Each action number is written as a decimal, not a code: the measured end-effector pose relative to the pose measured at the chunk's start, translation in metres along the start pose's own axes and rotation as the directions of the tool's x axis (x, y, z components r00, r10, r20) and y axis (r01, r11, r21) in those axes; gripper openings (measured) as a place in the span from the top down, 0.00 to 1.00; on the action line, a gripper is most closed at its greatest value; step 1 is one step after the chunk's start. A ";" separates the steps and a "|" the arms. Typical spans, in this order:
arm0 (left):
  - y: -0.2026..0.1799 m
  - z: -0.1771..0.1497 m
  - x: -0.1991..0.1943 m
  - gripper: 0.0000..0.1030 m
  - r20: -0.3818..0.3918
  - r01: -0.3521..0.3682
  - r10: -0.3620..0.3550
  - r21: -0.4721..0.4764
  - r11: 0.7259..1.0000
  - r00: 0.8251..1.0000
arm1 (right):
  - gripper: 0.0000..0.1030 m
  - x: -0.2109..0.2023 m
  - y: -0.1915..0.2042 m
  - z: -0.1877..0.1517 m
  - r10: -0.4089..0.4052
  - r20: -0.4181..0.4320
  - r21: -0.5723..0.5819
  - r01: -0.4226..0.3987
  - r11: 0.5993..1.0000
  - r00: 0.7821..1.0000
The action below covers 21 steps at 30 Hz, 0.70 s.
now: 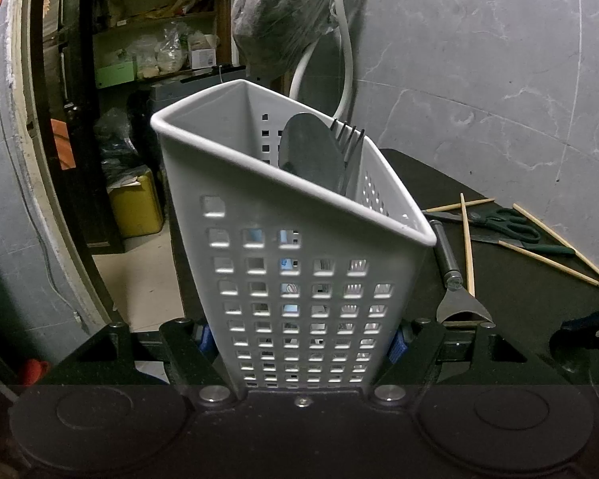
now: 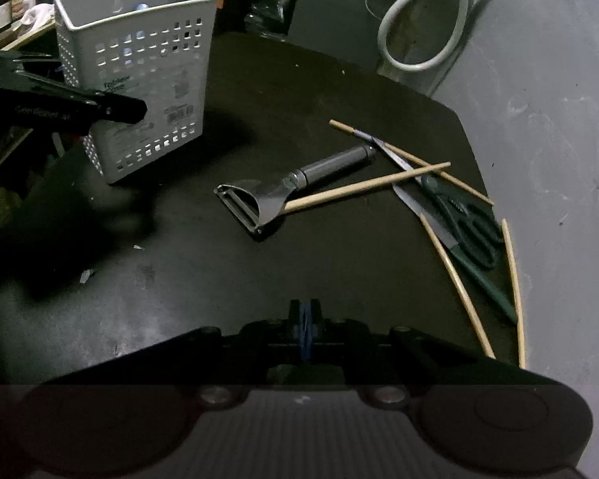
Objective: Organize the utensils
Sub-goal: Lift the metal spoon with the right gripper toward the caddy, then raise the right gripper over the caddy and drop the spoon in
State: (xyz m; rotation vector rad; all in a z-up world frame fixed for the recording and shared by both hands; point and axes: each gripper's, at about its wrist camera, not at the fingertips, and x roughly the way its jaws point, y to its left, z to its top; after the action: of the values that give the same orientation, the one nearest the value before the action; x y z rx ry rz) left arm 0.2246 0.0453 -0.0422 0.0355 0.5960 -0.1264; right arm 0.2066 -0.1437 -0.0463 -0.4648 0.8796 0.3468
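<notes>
The white basket (image 1: pixel 299 279) stands at the desk's (image 2: pixel 299 92) 10 o'clock corner in the right view, and the left tool (image 1: pixel 299 339) clamps its lower walls from both sides, blue pads pressed to the plastic; this grip looks meant to steady the basket while utensils go in. A spoon (image 1: pixel 311 155) and fork (image 1: pixel 349 141) stand inside already, heads up, leaning on the wall at 1 o'clock of the opening. The rest lies loose on the desk, likely waiting to be picked up one by one. In the right view the peeler (image 2: pixel 283 187) is near the centre, head toward 8 o'clock, with a chopstick (image 2: pixel 363 187) resting against its neck. At 3 to 4 o'clock the scissors (image 2: pixel 455 211) and a green-handled knife (image 2: pixel 459 251) overlap, and more chopsticks (image 2: pixel 455 275) lie over and beside them, near the desk's edge. The right tool (image 2: pixel 304 327) hangs above the desk's 6 o'clock edge, jaws pressed together with only the blue pads between them, holding nothing and touching nothing. Judging by where it points, the peeler seems the likeliest next pick
</notes>
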 end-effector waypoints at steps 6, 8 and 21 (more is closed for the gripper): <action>0.000 0.000 0.000 0.26 0.000 0.000 0.000 -0.001 1.000 1.000 | 0.98 -0.003 0.011 0.001 -0.005 -0.010 -0.044 0.004 0.999 1.000; 0.000 0.000 0.000 0.26 0.000 -0.001 0.001 -0.001 1.000 1.000 | 0.98 -0.002 0.017 0.002 -0.012 -0.014 -0.063 0.011 0.998 1.000; 0.000 0.000 0.000 0.26 0.000 0.000 0.000 -0.002 1.000 1.000 | 0.98 -0.008 -0.008 0.012 -0.004 -0.010 0.024 0.005 1.000 1.000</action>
State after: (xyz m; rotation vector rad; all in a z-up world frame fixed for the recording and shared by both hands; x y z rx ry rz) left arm 0.2245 0.0457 -0.0424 0.0337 0.5960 -0.1253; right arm 0.2134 -0.1447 -0.0310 -0.4463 0.8917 0.3296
